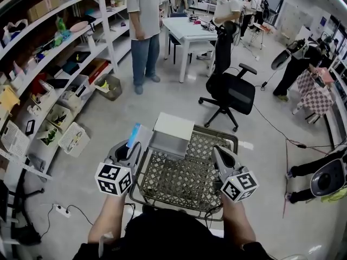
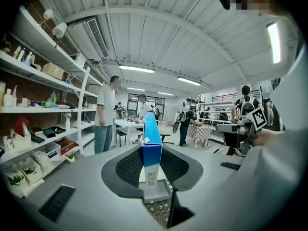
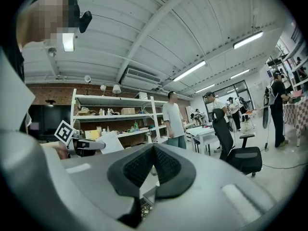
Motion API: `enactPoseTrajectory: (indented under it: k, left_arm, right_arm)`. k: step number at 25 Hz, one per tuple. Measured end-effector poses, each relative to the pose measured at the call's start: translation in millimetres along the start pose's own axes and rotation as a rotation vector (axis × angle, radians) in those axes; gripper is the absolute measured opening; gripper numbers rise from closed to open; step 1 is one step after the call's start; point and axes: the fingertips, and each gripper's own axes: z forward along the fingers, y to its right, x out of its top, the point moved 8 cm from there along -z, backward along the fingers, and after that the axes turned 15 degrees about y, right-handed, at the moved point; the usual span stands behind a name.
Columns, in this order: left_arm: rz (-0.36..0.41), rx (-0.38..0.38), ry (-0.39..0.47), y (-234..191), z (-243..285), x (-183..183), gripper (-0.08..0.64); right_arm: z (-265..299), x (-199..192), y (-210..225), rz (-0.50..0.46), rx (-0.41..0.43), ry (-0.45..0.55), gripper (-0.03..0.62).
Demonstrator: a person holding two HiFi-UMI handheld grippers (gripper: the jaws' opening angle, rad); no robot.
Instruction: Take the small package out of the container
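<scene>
Left tool (image 1: 130,148) grips the package (image 2: 151,146) above the basket (image 1: 217,134) rim; right tool (image 1: 219,157) is closed, empty. Next: set it down outside.

Black office chair (image 1: 230,93) at my one o'clock, white table (image 1: 187,28) beyond at twelve. Shelving (image 1: 54,64) ten to eleven. Person in jeans (image 1: 144,37) near table. Power strip (image 1: 63,211), I think, on floor at nine.

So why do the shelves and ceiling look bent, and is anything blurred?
Head view: the wide lens bows the shelves. Left gripper view: the blue package is sharp, the ceiling light glares. Right gripper view: ceiling beams curve, corners go black.
</scene>
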Motion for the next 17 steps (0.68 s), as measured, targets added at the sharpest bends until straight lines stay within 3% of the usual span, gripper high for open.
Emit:
enactPoseTrajectory:
  k: [7,17]
  left_arm:
    - [0.027,0.003,0.009,-7.5,24.0,18.5,0.098]
    - [-0.003,0.010,0.033,-12.8,28.0,23.6,0.098]
  right_arm:
    - [25.7,19.0,1.6,-0.089,0.013,0.030,0.008]
    - [27.9,14.1,-0.8,-0.052,0.004,0.022,0.008]
